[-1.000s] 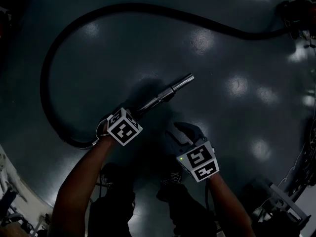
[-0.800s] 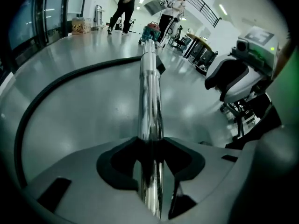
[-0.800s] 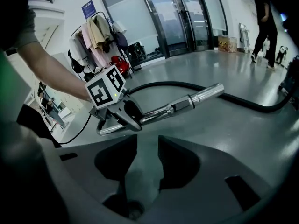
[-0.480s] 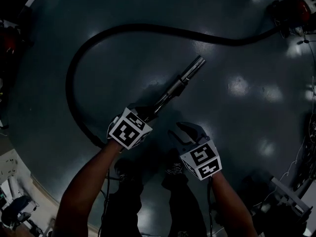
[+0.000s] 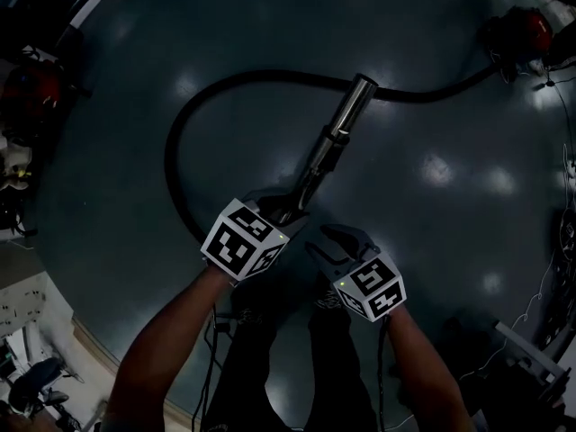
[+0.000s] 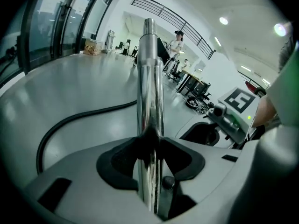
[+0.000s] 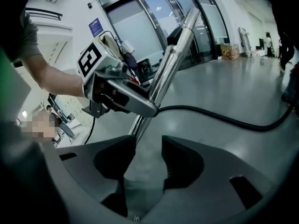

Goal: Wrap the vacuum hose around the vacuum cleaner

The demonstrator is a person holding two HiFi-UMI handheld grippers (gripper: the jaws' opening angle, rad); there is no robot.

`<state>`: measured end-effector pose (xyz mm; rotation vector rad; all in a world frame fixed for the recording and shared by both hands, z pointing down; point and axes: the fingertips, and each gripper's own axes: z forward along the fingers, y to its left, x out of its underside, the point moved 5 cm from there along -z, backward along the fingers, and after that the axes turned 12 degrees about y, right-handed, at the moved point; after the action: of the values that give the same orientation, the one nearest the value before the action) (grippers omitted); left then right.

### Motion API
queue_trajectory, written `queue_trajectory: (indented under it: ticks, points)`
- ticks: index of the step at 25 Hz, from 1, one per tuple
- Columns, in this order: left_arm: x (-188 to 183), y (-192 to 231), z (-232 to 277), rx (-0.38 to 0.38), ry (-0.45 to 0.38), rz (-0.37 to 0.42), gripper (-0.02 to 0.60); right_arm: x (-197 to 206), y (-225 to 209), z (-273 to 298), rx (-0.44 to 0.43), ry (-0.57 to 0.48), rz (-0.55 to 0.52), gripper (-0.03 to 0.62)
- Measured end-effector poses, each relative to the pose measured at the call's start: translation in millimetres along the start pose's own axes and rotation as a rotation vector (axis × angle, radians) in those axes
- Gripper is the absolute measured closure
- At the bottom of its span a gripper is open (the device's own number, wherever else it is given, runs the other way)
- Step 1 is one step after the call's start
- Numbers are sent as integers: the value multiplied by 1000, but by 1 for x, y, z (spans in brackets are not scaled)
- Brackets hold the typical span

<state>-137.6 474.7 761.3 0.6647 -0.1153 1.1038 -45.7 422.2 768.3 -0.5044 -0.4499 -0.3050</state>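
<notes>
A: Left tongs [image 5: 286, 207]?
B: Clamped on the metal tube [image 5: 335, 142], long axis running toward upper right. Right tongs [image 5: 335, 241] apart, empty, just right of it.
A: Vacuum cleaner [image 5: 522, 32]?
B: Upper right of frame, well apart; hose [image 5: 180, 142] loops left across the floor between.

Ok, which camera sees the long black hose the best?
The head view. It shows nearly the whole hose, looping across the floor to the red vacuum cleaner. The left gripper view catches only one curved stretch of hose, the right gripper view another.
</notes>
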Motion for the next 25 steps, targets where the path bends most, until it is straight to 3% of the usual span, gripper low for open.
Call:
queue_trajectory:
  ticks: [5, 17, 25]
  points:
    - [-11, -20, -66, 41, -63, -16, 405, -31, 44, 1, -56, -65, 29, 342]
    - [-2, -71, -225, 99, -180, -54, 405, -105, 178, -32, -122, -157, 76, 341]
    - [3, -109, -316, 133, -252, -65, 405, -182, 249, -84, -67, -200, -51, 341]
